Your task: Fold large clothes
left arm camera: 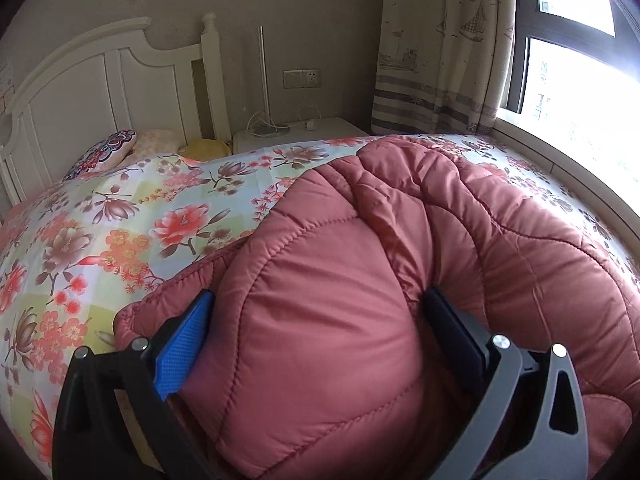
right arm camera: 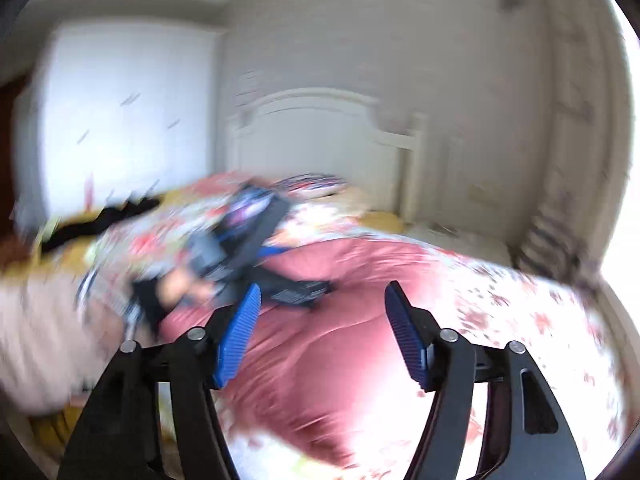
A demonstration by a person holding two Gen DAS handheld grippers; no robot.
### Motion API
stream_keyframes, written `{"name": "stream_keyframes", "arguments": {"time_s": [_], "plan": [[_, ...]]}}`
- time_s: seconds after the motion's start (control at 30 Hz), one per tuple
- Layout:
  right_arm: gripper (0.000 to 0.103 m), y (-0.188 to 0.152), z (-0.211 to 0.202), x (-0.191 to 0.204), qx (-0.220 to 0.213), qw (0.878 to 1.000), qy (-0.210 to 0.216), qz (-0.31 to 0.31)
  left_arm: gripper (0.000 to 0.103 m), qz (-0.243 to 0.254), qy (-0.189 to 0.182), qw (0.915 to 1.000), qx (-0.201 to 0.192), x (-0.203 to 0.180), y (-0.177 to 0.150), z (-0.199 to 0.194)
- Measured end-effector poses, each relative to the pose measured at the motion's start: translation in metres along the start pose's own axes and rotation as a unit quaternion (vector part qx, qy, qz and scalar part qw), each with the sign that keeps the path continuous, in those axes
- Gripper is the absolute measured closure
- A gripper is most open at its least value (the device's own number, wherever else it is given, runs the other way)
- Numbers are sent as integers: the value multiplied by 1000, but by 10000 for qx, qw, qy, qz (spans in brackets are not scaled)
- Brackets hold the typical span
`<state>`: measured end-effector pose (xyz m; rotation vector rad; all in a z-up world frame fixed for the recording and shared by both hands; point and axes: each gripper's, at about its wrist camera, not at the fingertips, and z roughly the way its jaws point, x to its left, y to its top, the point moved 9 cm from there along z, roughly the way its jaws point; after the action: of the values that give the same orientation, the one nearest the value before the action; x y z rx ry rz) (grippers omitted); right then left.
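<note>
Gripping: left gripper (left arm camera: 320, 320) pinches a puffy fold of quilted, stitched pink coat (left arm camera: 400, 240)
Coat: lies on floral bedspread (left arm camera: 120, 220)
Right gripper (right arm camera: 322, 312): ribbed blue pads spread, holding nothing, above coat; view blurred

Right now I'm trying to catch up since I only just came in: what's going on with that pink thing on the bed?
A person is folding a pink quilted jacket spread on the floral bedsheet. The left tool has a thick puffy fold of the jacket between its wide-set fingers. The right tool hovers open above the jacket, gripping nothing; that view is motion-blurred, so finer detail there is unclear.
</note>
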<state>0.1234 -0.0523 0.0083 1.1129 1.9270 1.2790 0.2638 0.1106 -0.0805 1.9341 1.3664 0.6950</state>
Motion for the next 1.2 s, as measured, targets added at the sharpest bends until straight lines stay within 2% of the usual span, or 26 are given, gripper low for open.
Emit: {"name": "stream_keyframes", "arguments": {"time_s": [0.03,0.07,0.13,0.17,0.2,0.23,0.27,0.33,0.4,0.43,0.47,0.57,0.6,0.7,0.77,0.8,0.83,0.9,0.97,1.03,1.07,1.1,1.17,1.2], "plan": [[40,-4,7,-3,81,10000,12,-24,2,-12,-9,10000,-10,0,0,0],[40,-13,7,11,190,9998,86,-71,2,-22,-17,10000,-14,0,0,0],[37,-52,29,31,962,9939,346,-423,2,-16,-34,10000,-22,0,0,-1],[36,-74,38,30,1281,9883,199,-799,2,4,-74,10000,-10,0,0,-2],[36,-92,41,31,1361,9815,-129,-1342,2,17,-67,10000,41,0,-1,-2],[35,-99,48,35,1262,9753,-410,-1767,2,61,-26,9999,121,0,-1,-2],[35,-105,45,40,1222,9721,-548,-1924,2,201,93,9996,198,-1,0,-4],[35,-106,45,42,1285,9691,-616,-2012,2,609,456,9963,388,-4,6,-13],[35,-105,47,48,1322,9690,-557,-2014,2,737,811,9925,542,-4,17,-27],[35,-105,48,45,1312,9699,-539,-1979,2,704,914,9922,463,-5,25,-37],[35,-106,49,44,1300,9707,-539,-1947,2,549,913,9941,184,-8,40,-56],[35,-103,53,48,1289,9702,-566,-1974,2,-87,616,9979,-201,-15,60,-80],[35,-104,55,46,1291,9702,-567,-1971,2,-263,640,9973,-241,-16,61,-81],[35,-92,39,59,1288,9702,-562,-1974,2,-464,733,9962,-56,-20,48,-58],[35,-90,37,66,1284,9699,-572,-1991,2,-410,1058,9928,391,-15,24,-26],[35,-93,36,67,1278,9696,-574,-2005,2,-309,1119,9926,356,-15,15,-16],[35,-94,35,68,1256,9697,-557,-2020,2,-232,1101,9936,98,-13,12,-14],[35,-93,38,69,1259,9697,-524,-2025,2,-372,1163,9925,-29,-7,7,-17],[35,-90,41,72,1259,9696,-497,-2037,2,-283,1294,9911,-125,-7,8,-22],[35,-84,37,75,1312,9711,-165,-1987,2,-213,1293,9913,-152,-7,8,-21],[35,-80,33,76,1351,9716,44,-1943,2,-301,1180,9924,-191,-5,8,-21],[37,-72,26,74,1386,9725,384,-1834,2,-380,1100,9930,-204,-4,7,-22],[40,-45,10,61,1121,9781,917,-1492,2,-573,912,9939,-215,1,6,-21],[40,-29,5,50,914,9820,940,-1361,2,-634,841,9942,-227,2,5,-21]]}}
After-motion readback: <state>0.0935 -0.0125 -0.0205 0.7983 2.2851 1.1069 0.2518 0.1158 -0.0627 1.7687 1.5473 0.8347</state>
